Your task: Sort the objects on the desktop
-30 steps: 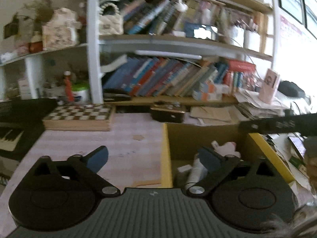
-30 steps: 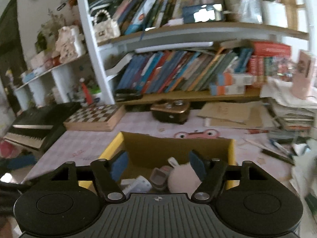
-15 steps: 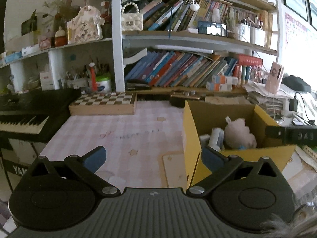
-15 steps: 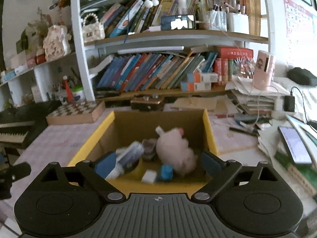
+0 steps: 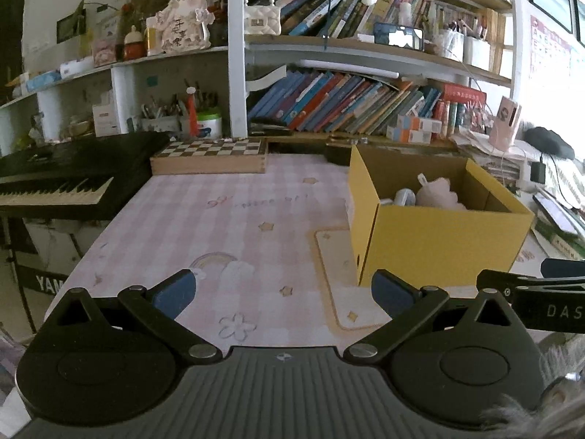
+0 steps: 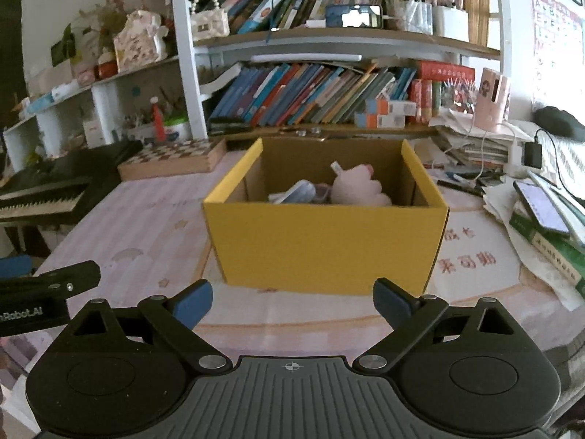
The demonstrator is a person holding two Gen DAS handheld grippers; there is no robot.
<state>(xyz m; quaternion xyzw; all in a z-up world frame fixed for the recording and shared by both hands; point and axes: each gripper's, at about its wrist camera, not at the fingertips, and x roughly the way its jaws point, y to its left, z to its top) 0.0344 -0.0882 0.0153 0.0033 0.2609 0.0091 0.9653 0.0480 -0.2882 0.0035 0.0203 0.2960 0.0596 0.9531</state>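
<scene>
Legible text: "DAS" on the right gripper's black bar (image 5: 548,301); "YAN" on the keyboard stand panel (image 5: 44,281); "n.Robot.AI" on the left gripper's body (image 6: 29,311); red characters, unreadable, on the desk mat (image 6: 464,263).

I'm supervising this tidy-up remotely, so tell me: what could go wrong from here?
1. The pink plush toy sits near the rim of the yellow box, so further items might not settle well.
2. The phone lies on a slanted stack of books and papers beside the box; a bump may slide it off.
3. Both tongs, left and right, are open, empty and close together; they might collide.
</scene>
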